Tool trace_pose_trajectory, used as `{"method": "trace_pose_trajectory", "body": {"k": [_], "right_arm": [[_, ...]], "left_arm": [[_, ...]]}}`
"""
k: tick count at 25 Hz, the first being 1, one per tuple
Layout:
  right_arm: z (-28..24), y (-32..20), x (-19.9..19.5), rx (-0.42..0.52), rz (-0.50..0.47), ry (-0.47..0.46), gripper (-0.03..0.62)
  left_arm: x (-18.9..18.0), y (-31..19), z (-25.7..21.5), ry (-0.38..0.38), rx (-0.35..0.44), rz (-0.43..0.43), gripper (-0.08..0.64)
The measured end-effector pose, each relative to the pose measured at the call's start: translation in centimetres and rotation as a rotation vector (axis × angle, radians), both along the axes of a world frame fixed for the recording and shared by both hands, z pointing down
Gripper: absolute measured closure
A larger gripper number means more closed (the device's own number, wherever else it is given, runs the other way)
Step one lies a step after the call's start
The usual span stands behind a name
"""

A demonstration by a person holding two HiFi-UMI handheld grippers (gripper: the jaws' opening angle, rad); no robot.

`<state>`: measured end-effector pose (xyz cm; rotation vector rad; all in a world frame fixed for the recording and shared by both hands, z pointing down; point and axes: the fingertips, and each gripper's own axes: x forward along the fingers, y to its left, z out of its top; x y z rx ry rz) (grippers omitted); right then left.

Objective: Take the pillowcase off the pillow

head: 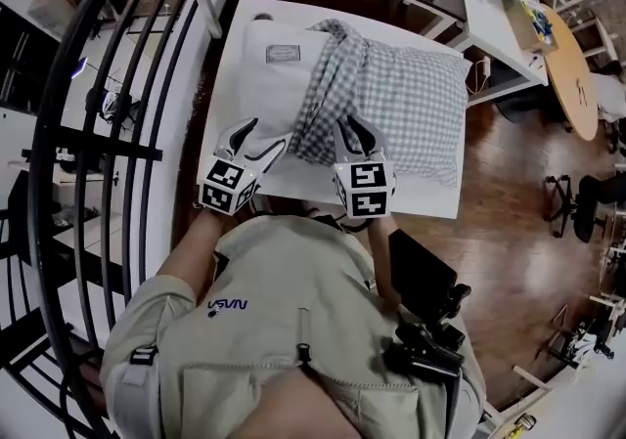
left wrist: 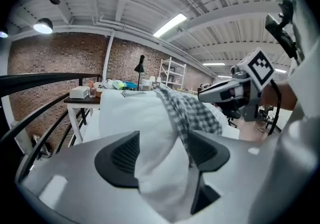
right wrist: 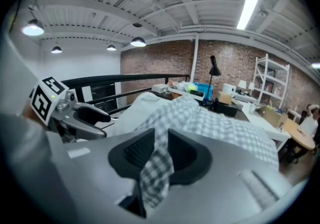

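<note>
Stretching rightward, the pillow [head: 276, 93] puts its bare end in the open left hand-held gripper [head: 264, 136]; the right hand-held gripper [head: 354, 130], also open, straddles the pillowcase [head: 401, 95].

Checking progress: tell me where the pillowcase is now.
In the head view the pillowcase covers the right part of the pillow on the table, its bunched edge at mid-pillow lying between the right gripper's open jaws.
</note>
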<state>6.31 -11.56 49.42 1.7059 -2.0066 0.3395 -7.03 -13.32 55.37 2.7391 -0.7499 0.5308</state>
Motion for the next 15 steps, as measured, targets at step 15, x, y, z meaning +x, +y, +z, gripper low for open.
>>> {"method": "trace_pose_trajectory", "body": {"k": [15], "right_arm": [[10.2,6.9,-5.8,-0.203,-0.208,0.031,0.466]], "left_arm": [[-1.9,0.0,5.9,-0.174,-0.050,-0.169,0.240]]}}
